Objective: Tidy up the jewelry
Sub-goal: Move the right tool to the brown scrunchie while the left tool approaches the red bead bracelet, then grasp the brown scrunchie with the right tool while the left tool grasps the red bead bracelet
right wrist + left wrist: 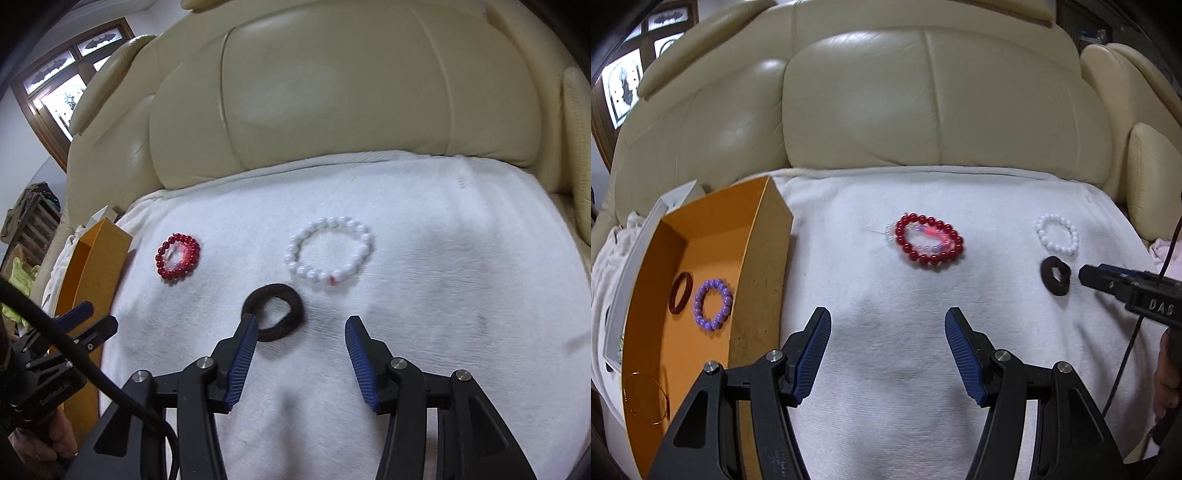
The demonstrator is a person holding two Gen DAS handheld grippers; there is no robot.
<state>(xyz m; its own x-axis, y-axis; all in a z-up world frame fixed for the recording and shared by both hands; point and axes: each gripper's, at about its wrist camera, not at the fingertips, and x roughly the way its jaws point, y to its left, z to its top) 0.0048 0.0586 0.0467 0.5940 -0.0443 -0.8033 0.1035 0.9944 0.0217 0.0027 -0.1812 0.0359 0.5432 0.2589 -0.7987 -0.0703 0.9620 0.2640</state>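
Note:
A red bead bracelet [929,240] lies on the white towel [886,369], over a clear and pink beaded one. A white pearl bracelet [1057,234] and a dark brown hair tie [1055,276] lie to its right. An orange box [701,280] at left holds a purple bead bracelet [713,309], a dark red bangle [679,292] and a thin gold bangle [646,398]. My left gripper [888,319] is open and empty, short of the red bracelet. My right gripper [301,325] is open, its left finger [243,343] at the hair tie [274,312]. The pearl bracelet [330,253] lies beyond.
A cream leather sofa back [923,103] rises behind the towel. The right gripper also shows in the left wrist view [1108,284], and the left gripper in the right wrist view [88,321], beside the box [88,266]. The red bracelet [178,257] is at left.

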